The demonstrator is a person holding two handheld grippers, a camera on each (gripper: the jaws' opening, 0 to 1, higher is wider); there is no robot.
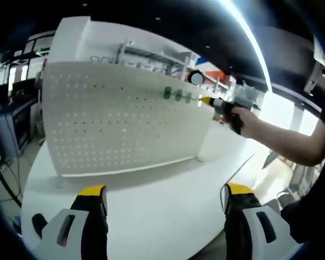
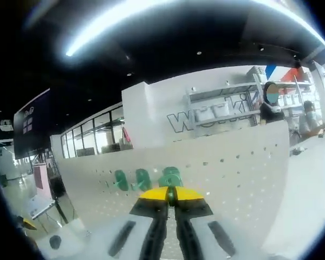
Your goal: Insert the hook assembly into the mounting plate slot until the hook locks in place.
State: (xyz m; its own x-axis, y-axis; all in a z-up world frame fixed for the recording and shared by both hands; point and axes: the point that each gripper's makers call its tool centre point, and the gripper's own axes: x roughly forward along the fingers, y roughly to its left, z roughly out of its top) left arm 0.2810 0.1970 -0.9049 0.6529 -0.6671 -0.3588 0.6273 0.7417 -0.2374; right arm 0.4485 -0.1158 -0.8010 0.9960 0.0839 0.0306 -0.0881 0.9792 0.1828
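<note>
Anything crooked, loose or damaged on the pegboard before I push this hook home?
Nothing stands out. The pegboard stands upright on the white table, three green hooks sit in a row near its top edge, and the right gripper is shut at the nearest hook.

Both views are bright and evenly lit from a ceiling strip light [image 1: 249,38] that blows out into a white streak, with more glare from windows [image 1: 284,108] at 3 o'clock in the left gripper view. The white counter [image 1: 151,200] and pegboard [image 1: 124,124] show only faint shadows. Fisheye bending curves straight edges, and the near tool [image 2: 171,195] is soft.
</note>
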